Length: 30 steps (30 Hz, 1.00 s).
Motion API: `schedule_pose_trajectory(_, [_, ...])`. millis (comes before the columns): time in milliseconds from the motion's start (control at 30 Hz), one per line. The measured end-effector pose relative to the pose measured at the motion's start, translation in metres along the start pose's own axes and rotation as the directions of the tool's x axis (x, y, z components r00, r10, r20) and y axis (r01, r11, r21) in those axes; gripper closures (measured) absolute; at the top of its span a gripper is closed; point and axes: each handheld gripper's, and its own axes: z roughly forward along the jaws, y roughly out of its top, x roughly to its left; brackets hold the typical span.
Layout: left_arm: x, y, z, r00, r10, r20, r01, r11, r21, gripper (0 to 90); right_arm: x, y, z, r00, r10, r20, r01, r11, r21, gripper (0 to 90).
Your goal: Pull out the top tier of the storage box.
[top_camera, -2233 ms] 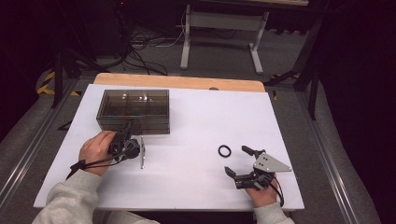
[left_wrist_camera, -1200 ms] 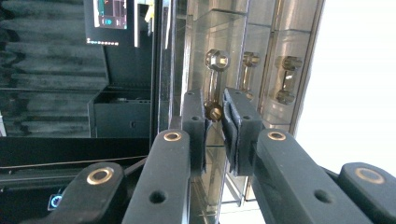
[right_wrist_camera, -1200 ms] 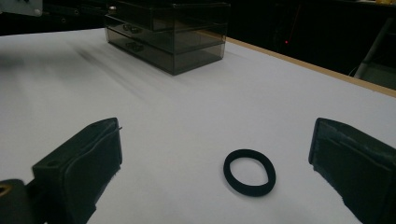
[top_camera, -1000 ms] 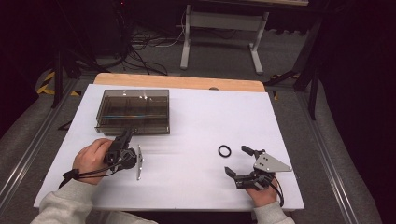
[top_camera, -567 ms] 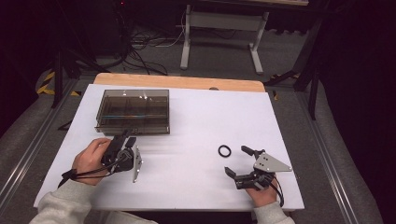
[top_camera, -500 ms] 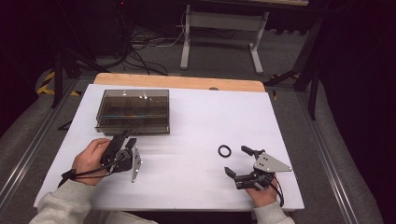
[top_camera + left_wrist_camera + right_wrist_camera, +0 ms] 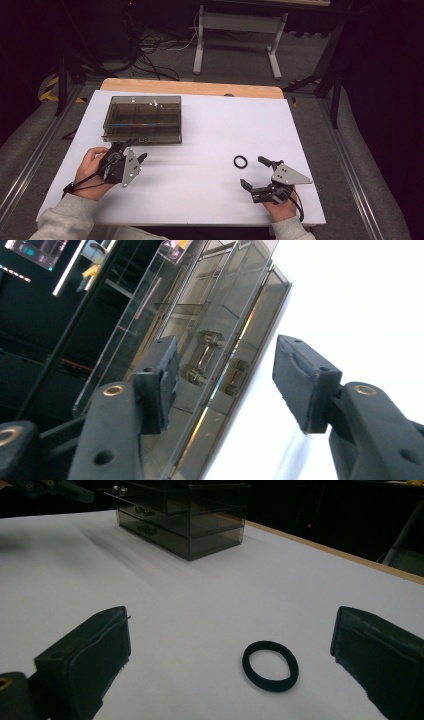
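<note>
left gripper point(image 7: 136, 161), jaws just opening with nothing between, sat left of centre facing the smoked drawer box point(image 7: 142, 119). right gripper point(image 7: 255, 172) stood spread at lower right beside the black ring point(image 7: 240, 161) on the table point(image 7: 210, 135).

- Brightly lit white table point(image 7: 210, 130), black surroundings.
- Glare streaks on smoky drawer box point(image 7: 220, 335).
- Soft shadow smear beside box; near jaws blurred, slightly out of focus.

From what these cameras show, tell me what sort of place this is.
Probably a lab or workshop set up for recording, not a home. A table under a plain white cover stands in a dark room, loose cables trail over the grey floor behind it, and a white metal stand is parked at the back.
</note>
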Motion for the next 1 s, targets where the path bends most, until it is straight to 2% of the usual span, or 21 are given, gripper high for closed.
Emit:
schedule_pose_trajectory(100, [0.004, -0.001, -0.001, 0.9975, -0.06, 0.038, 0.061, 0.998, -0.016, 39.7, 0.0, 0.0, 0.0, 1.0, 0.002, -0.001, -0.002, 1.0, 0.0, 2.9])
schedule_pose_trajectory(133, [0.004, -0.001, -0.001, 0.9975, -0.06, 0.038, 0.061, 0.998, -0.016, 38.7, 0.0, 0.0, 0.0, 1.0, 0.002, -0.001, -0.002, 1.0, 0.0, 2.9])
schedule_pose_trajectory(167, [0.007, -0.002, -0.003, 0.9931, -0.103, 0.057, 0.105, 0.9938, -0.037, 38.5, 0.0, 0.0, 0.0, 1.0, 0.002, -0.001, -0.002, 1.0, 0.0, 2.9])
schedule_pose_trajectory(267, [0.01, -0.002, -0.004, 0.9909, -0.115, 0.069, 0.119, 0.9912, -0.057, 38.6, 0.0, 0.0, 0.0, 1.0, 0.002, -0.001, -0.002, 1.0, 0.0, 2.9])
schedule_pose_trajectory(367, [0.014, -0.003, -0.006, 0.9805, -0.167, 0.104, 0.175, 0.9814, -0.079, 37.2, 0.0, 0.0, 0.0, 1.0, 0.001, 0.001, -0.001, 1.0, 0.001, 2.9])
schedule_pose_trajectory(400, [0.014, -0.003, -0.006, 0.9805, -0.167, 0.104, 0.175, 0.9814, -0.079, 36.5, 0.0, 0.0, 0.0, 1.0, 0.001, 0.001, -0.001, 1.0, 0.001, 2.9])
schedule_pose_trajectory(433, [0.017, -0.004, -0.006, 0.9706, -0.205, 0.126, 0.218, 0.971, -0.098, 35.5, 0.0, 0.0, 0.0, 1.0, 0.002, 0.0, -0.002, 1.0, 0.001, 2.9])
schedule_pose_trajectory(467, [0.017, -0.004, -0.006, 0.9706, -0.205, 0.126, 0.218, 0.971, -0.098, 34.9, 0.0, 0.0, 0.0, 1.0, 0.002, 0.0, -0.002, 1.0, 0.001, 2.9])
schedule_pose_trajectory(500, [0.018, -0.005, -0.006, 0.9653, -0.224, 0.135, 0.238, 0.9654, -0.105, 34.9, 0.0, 0.0, 0.0, 1.0, 0.003, 0.0, -0.003, 1.0, 0.0, 2.9])
schedule_pose_trajectory(567, [0.021, -0.006, -0.006, 0.9487, -0.276, 0.154, 0.295, 0.9482, -0.118, 33.8, 0.0, 0.0, 0.0, 1.0, 0.003, 0.0, -0.003, 1.0, 0.001, 2.9])
schedule_pose_trajectory(600, [0.021, -0.007, -0.006, 0.9426, -0.292, 0.162, 0.313, 0.9417, -0.124, 33.0, 0.0, 0.0, 0.0, 1.0, 0.004, 0.001, -0.004, 1.0, 0.001, 2.9])
schedule_pose_trajectory(667, [0.024, -0.009, -0.006, 0.9214, -0.338, 0.192, 0.364, 0.9228, -0.125, 31.1, 0.0, 0.0, 0.0, 1.0, 0.004, 0.002, -0.004, 1.0, 0.001, 2.9])
schedule_pose_trajectory(733, [0.027, -0.011, -0.006, 0.9029, -0.367, 0.223, 0.4, 0.9081, -0.124, 28.0, 0.0, 0.0, 0.0, 1.0, 0.004, 0.001, -0.004, 1.0, 0.001, 2.9])
schedule_pose_trajectory(800, [0.029, -0.012, -0.006, 0.888, -0.39, 0.244, 0.428, 0.895, -0.127, 25.6, 0.0, 0.0, 0.0, 1.0, 0.006, 0.0, -0.006, 1.0, -0.002, 2.9])
schedule_pose_trajectory(833, [0.031, -0.013, -0.005, 0.867, -0.419, 0.27, 0.464, 0.8761, -0.131, 24.6, 0.0, 0.0, 0.0, 1.0, 0.006, 0.0, -0.006, 1.0, -0.001, 2.9])
schedule_pose_trajectory(867, [0.033, -0.014, -0.005, 0.8544, -0.433, 0.287, 0.483, 0.8657, -0.131, 23.2, 0.0, 0.0, 0.0, 1.0, 0.005, 0.0, -0.005, 1.0, -0.001, 2.9])
schedule_pose_trajectory(900, [0.034, -0.015, -0.005, 0.8434, -0.447, 0.298, 0.5, 0.8556, -0.133, 21.9, 0.0, 0.0, 0.0, 1.0, 0.004, 0.0, -0.004, 1.0, -0.001, 2.9])
schedule_pose_trajectory(933, [0.034, -0.015, -0.005, 0.8434, -0.447, 0.298, 0.5, 0.8556, -0.133, 20.6, 0.0, 0.0, 0.0, 1.0, 0.004, 0.001, -0.004, 1.0, 0.001, 2.9])
schedule_pose_trajectory(967, [0.037, -0.017, -0.004, 0.8188, -0.477, 0.32, 0.538, 0.832, -0.137, 19.2, 0.0, 0.0, 0.0, 1.0, 0.004, 0.001, -0.004, 1.0, 0.001, 2.9])
schedule_pose_trajectory(1000, [0.037, -0.017, -0.004, 0.8188, -0.477, 0.32, 0.538, 0.832, -0.137, 17.9, 0.0, 0.0, 0.0, 1.0, 0.004, 0.001, -0.004, 1.0, 0.001, 2.9])
